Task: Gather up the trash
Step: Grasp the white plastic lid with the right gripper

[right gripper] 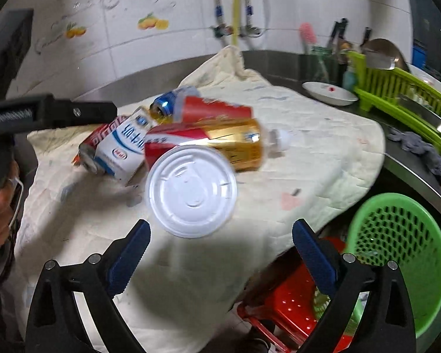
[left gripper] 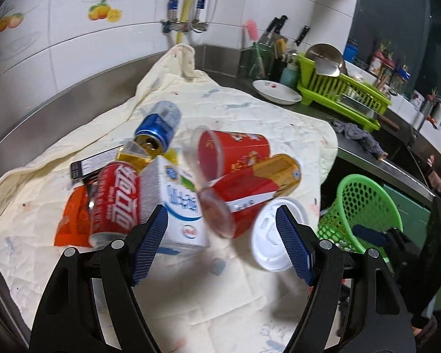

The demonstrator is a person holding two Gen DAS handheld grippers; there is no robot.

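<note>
Both tongs hang apart and empty over litter heaped on a cloth-draped bench (left gripper: 250, 111): left tongs (left gripper: 222, 236) near the milk carton (left gripper: 176, 203), right tongs (right gripper: 220, 245) before a white-lidded cup (right gripper: 191, 191). The green basket (right gripper: 397, 250) waits beside. A clumsy nudge could roll the cola can (left gripper: 117, 200) or gold can (right gripper: 238, 144) off the edge.

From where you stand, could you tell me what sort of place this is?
Most likely a home kitchen: white wall tiles with fruit decals, a lime-green plastic dish rack holding metal cookware, and knives in a holder on a steel counter.
</note>
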